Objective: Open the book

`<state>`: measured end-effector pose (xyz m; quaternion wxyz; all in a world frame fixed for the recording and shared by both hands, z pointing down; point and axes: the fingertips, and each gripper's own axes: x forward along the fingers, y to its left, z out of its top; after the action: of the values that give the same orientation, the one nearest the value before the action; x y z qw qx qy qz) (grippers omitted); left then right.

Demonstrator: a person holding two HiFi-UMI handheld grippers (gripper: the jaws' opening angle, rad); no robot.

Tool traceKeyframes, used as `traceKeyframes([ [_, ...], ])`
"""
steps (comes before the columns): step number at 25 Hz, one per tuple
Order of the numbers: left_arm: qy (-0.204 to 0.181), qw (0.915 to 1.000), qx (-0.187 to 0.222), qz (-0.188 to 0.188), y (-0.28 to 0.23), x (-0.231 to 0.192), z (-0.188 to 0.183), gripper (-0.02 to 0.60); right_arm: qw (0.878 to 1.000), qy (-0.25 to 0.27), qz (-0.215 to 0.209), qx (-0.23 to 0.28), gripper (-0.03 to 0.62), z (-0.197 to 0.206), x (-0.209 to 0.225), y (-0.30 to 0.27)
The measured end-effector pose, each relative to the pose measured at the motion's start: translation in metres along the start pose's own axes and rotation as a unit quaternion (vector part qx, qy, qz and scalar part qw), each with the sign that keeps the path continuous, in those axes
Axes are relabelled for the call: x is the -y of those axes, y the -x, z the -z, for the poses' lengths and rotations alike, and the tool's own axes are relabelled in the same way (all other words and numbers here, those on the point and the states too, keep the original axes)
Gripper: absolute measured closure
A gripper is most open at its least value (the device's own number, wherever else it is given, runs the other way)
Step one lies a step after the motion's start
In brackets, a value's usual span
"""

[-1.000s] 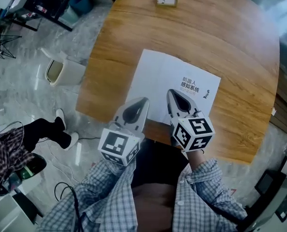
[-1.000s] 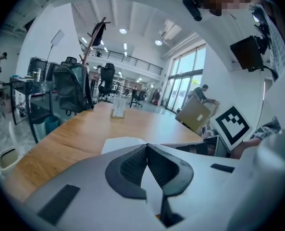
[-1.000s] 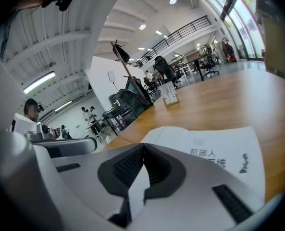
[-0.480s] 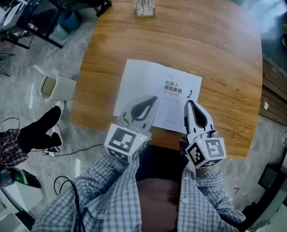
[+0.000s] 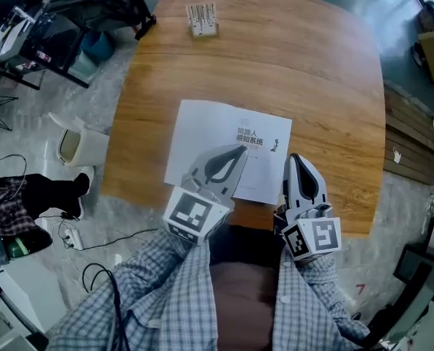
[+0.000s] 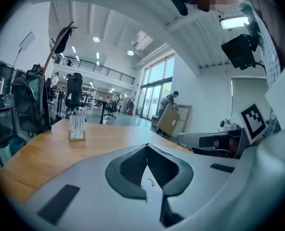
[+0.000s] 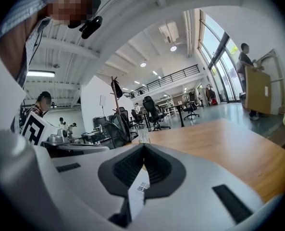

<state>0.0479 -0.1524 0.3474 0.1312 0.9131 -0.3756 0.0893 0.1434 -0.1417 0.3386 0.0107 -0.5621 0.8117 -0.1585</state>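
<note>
A white book (image 5: 217,134) lies closed and flat on the wooden table (image 5: 312,86), with dark print on the right of its cover. My left gripper (image 5: 238,151) hangs shut above the book's near half, pointing away from me. My right gripper (image 5: 296,158) is also shut and empty, above the book's near right corner. In the left gripper view the jaws (image 6: 146,147) meet at the tips, and the white book (image 6: 149,179) shows through the gap behind them. The right gripper view has the same closed tips (image 7: 143,146), with the book's printed cover (image 7: 138,191) below.
A small white card stand (image 5: 201,18) sits near the table's far edge, and is also seen as the stand (image 6: 77,127) ahead of the left gripper. A white bin (image 5: 81,145) stands on the floor left of the table. Chairs and cables lie beyond.
Both grippers have risen and drifted a little over the book's near edge while staying shut. The book lies closed where it was.
</note>
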Motion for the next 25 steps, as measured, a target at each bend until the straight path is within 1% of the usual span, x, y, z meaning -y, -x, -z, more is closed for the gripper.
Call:
traceKeyframes([
  [8, 0.003, 1.0, -0.004, -0.004, -0.007, -0.003, 0.0, 0.574, 1.0, 0.004, 0.009, 0.004, 0.576, -0.001, 0.01, -0.002],
  [14, -0.001, 0.9999, -0.011, -0.009, -0.006, -0.003, 0.002, 0.574, 1.0, 0.002, 0.006, -0.001, 0.576, 0.001, 0.011, -0.006],
  [25, -0.001, 0.9998, -0.011, -0.014, -0.005, -0.004, 0.003, 0.574, 1.0, 0.002, 0.006, 0.0, 0.576, 0.001, 0.01, -0.003],
])
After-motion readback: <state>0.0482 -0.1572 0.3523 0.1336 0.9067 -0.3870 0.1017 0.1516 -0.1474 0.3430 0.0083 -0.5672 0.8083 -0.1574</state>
